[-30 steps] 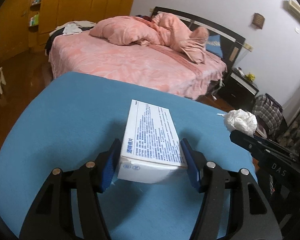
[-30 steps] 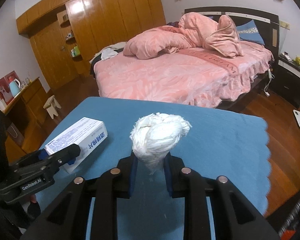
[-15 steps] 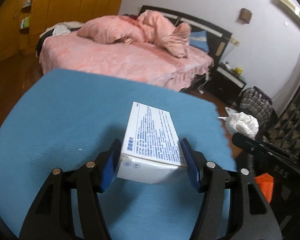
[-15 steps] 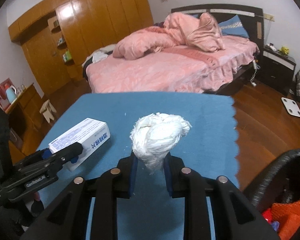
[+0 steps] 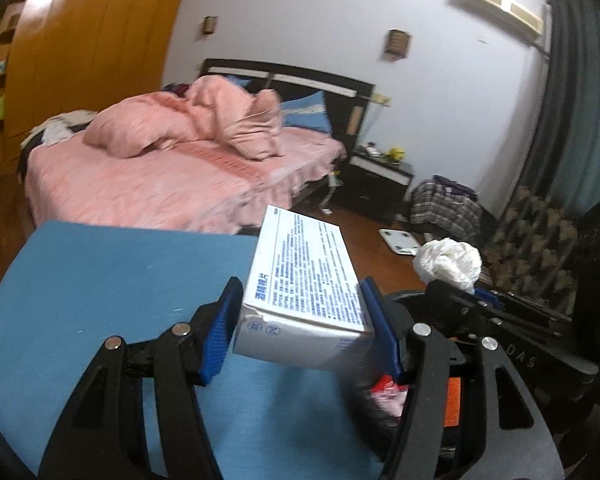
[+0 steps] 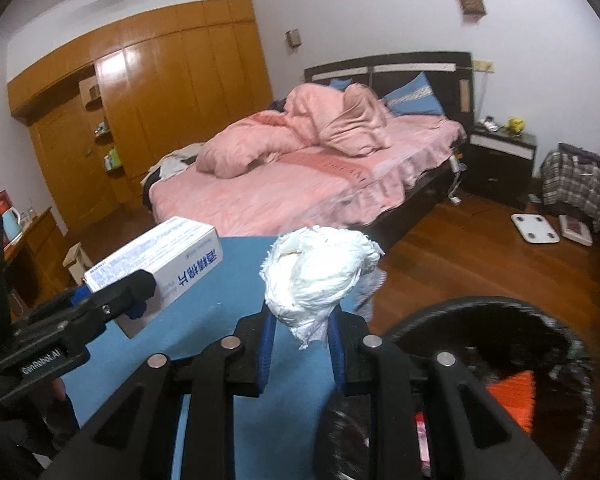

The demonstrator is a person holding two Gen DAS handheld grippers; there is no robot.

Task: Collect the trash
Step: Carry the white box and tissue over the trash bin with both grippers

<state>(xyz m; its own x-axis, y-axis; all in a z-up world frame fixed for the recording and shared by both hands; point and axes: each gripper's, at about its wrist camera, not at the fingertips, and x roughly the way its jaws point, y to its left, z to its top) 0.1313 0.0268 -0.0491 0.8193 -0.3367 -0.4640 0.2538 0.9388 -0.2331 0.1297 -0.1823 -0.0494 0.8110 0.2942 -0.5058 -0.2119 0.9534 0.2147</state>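
My left gripper (image 5: 300,320) is shut on a white box (image 5: 308,280) with blue print and holds it in the air over the right edge of the blue table (image 5: 100,280). The box also shows in the right wrist view (image 6: 160,268). My right gripper (image 6: 300,344) is shut on a crumpled white tissue wad (image 6: 316,276), also seen in the left wrist view (image 5: 448,264). Both are lifted near a black trash bin (image 6: 500,308) with red and orange trash inside, at the lower right.
The blue table (image 6: 240,400) lies below both grippers. A pink bed (image 6: 320,184) stands beyond it. The wooden floor (image 6: 460,256) holds a white scale (image 6: 534,228) and a plaid bag (image 6: 576,184). A wooden wardrobe (image 6: 160,100) lines the back left wall.
Both grippers have lifted and swung right with their loads, off the table toward the bin. The bin has come into view at the lower right.
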